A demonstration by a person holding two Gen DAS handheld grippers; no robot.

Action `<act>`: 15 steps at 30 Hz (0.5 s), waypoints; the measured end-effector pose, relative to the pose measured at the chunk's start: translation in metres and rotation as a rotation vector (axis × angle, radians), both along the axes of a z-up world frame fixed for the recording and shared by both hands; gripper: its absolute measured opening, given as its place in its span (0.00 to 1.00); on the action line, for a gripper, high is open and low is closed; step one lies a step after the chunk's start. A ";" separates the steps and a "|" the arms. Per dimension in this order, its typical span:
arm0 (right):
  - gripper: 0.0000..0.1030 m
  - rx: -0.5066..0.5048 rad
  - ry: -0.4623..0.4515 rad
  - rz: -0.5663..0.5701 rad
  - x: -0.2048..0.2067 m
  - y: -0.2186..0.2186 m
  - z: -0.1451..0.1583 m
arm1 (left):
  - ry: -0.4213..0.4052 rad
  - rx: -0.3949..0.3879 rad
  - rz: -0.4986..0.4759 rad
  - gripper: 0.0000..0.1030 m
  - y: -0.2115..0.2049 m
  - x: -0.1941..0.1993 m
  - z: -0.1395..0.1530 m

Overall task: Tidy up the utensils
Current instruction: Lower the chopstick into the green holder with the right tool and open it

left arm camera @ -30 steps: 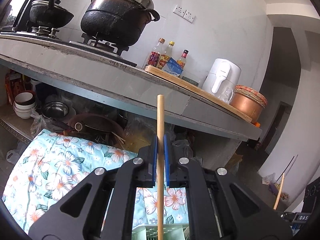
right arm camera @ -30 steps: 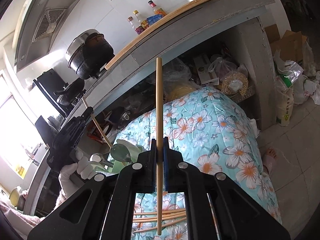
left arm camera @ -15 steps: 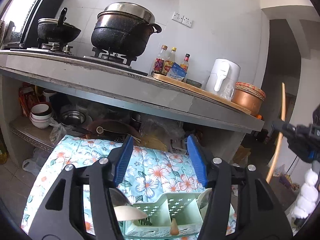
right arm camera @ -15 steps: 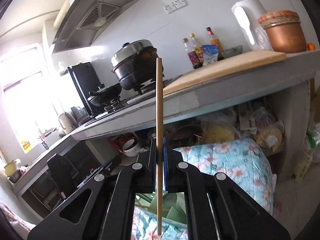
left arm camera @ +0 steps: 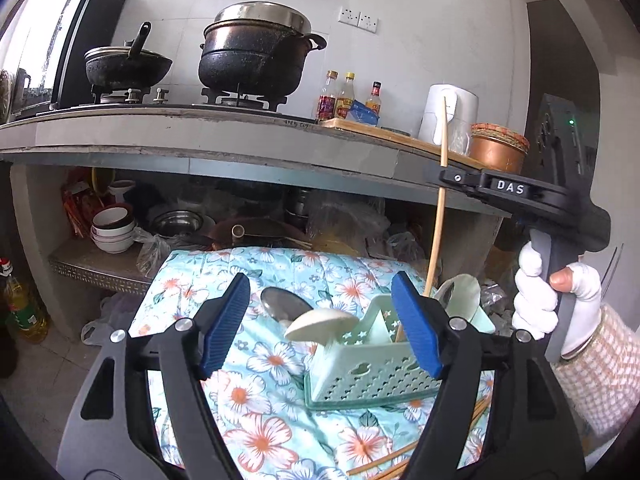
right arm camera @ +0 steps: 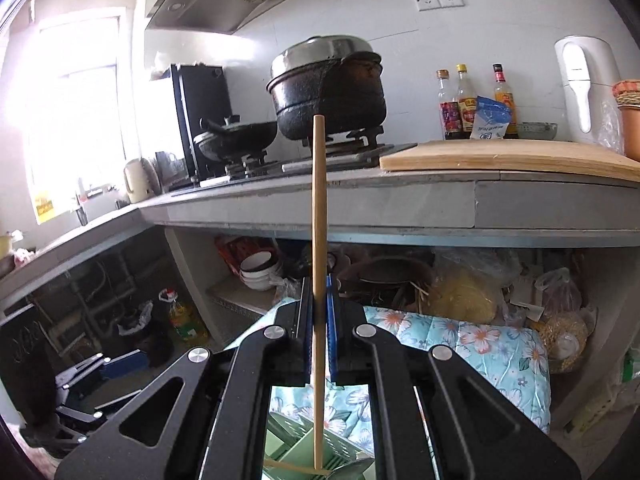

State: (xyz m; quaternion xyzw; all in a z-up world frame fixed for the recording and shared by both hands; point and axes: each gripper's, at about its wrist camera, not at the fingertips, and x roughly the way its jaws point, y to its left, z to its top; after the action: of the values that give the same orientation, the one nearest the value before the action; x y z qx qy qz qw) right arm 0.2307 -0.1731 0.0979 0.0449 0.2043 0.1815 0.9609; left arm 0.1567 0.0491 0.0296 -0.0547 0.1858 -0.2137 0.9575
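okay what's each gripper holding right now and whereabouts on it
The right gripper is shut on a wooden chopstick, pinching it around its middle, upright over the green utensil basket. The left gripper holds nothing; its jaws are opening.

Right gripper [right arm camera: 319, 320] clamping an upright chopstick [right arm camera: 319, 216] (green basket [right arm camera: 304, 446] below), kitchen counter [right arm camera: 360, 208] beyond

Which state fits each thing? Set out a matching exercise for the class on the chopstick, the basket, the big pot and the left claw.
Things:
1. chopstick
2. basket
3. big pot
4. left claw

States:
a. on the stove
b. on the floral cloth
c. empty, jaws opening
d. clamped upright in the right claw

Pairs: 1-d, 2-b, 3-a, 4-c
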 end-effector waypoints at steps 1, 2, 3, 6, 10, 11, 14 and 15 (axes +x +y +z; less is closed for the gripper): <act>0.07 -0.013 0.011 0.004 0.001 0.003 -0.004 | 0.012 0.000 -0.001 0.69 0.001 -0.002 -0.003; 0.07 -0.023 0.018 -0.001 0.000 0.004 -0.007 | 0.025 0.000 -0.005 0.69 0.002 -0.003 -0.007; 0.07 -0.024 0.026 0.000 0.000 0.003 -0.009 | 0.034 -0.001 -0.010 0.69 0.002 -0.004 -0.010; 0.15 0.006 0.035 -0.008 -0.005 -0.005 -0.008 | 0.043 0.024 -0.023 0.69 -0.001 -0.008 -0.016; 0.21 0.042 0.027 -0.025 -0.015 -0.017 -0.005 | 0.042 0.044 -0.052 0.69 -0.006 -0.011 -0.021; 0.22 0.048 0.024 -0.031 -0.019 -0.020 -0.004 | 0.045 0.043 -0.059 0.69 -0.007 -0.011 -0.021; 0.26 0.080 0.009 -0.043 -0.032 -0.032 0.003 | 0.052 0.043 -0.084 0.69 -0.011 -0.013 -0.025; 0.28 0.088 0.001 -0.051 -0.038 -0.036 0.006 | 0.054 0.045 -0.093 0.69 -0.013 -0.013 -0.025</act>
State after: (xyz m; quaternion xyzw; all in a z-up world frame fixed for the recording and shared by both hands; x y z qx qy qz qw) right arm 0.1923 -0.2087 0.1036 0.0924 0.1954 0.1656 0.9622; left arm 0.1434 0.0363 0.0042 -0.0300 0.2186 -0.2521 0.9422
